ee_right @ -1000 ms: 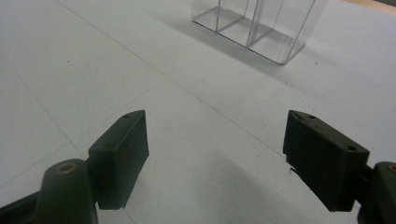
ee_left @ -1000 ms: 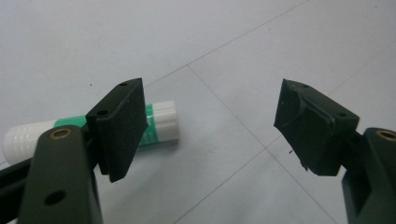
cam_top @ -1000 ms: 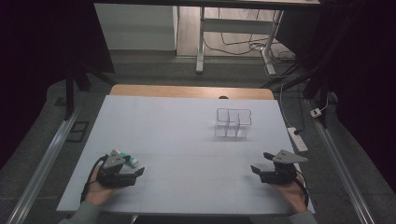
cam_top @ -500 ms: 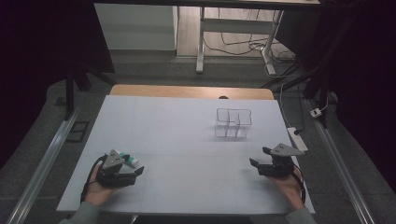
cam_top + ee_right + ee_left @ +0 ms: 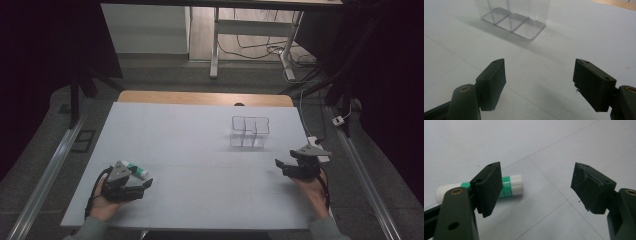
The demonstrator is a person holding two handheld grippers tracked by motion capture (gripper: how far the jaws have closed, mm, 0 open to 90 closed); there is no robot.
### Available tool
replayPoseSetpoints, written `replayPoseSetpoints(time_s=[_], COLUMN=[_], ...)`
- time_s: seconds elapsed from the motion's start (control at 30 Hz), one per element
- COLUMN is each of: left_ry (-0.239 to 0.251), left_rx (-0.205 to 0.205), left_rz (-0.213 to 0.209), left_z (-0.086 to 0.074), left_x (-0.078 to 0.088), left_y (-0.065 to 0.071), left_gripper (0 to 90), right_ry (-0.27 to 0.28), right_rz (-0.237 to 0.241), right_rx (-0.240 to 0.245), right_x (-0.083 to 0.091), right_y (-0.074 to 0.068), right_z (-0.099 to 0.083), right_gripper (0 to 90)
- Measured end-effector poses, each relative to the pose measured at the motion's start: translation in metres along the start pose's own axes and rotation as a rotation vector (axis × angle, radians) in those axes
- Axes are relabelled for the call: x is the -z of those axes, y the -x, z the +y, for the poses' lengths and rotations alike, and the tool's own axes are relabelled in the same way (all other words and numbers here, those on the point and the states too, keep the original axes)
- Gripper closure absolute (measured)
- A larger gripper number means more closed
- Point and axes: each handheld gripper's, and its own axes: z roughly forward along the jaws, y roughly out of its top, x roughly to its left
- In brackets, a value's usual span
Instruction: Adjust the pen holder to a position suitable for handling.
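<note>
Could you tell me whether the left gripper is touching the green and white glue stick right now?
Cannot tell. In the left gripper view the gripper is open, but one pad overlaps the glue stick, hiding any gap or contact.

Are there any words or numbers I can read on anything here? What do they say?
None can be read.
Glue stick: its green label is mostly hidden behind the left gripper, and any print is too blurred to read.
Clear divided box: no writing visible.
White table: only thin lines, no words.
</note>
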Motion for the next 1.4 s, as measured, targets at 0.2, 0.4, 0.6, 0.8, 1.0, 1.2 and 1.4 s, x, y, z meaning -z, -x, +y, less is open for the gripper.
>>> replayPoseSetpoints(time_s=[0.2,0.4,0.6,0.8,1.0,1.2,1.4], left_ry=[0.005,0.001,-0.005,-0.009,-0.01,-0.009,-0.012], left_rx=[-0.006,-0.014,-0.015,-0.023,-0.022,-0.022,-0.018], left_rz=[0.001,-0.001,0.004,-0.003,-0.008,-0.011,-0.008], left_z=[0.0,0.0,0.001,0.001,0.001,0.001,0.001], left_x=[0.0,-0.002,-0.003,-0.005,-0.006,-0.005,-0.006], left_y=[0.001,0.002,0.003,0.002,0.002,0.002,0.001], left_gripper=[25.2,25.2,25.2,25.2,25.2,25.2,25.2], right_ry=[-0.011,-0.023,-0.019,-0.06,-0.085,-0.075,-0.086], right_rz=[-0.041,-0.068,-0.087,-0.1,-0.07,-0.023,-0.015], right_rx=[-0.021,-0.028,-0.047,-0.032,-0.017,-0.003,-0.001], right_x=[-0.006,-0.014,-0.022,-0.035,-0.047,-0.055,-0.065], right_y=[0.013,0.022,0.028,0.031,0.031,0.028,0.027], right_z=[0.007,0.011,0.021,0.028,0.031,0.037,0.042], right_gripper=[27.2,31.5,39.2,50.7,72.2,89.4,89.5])
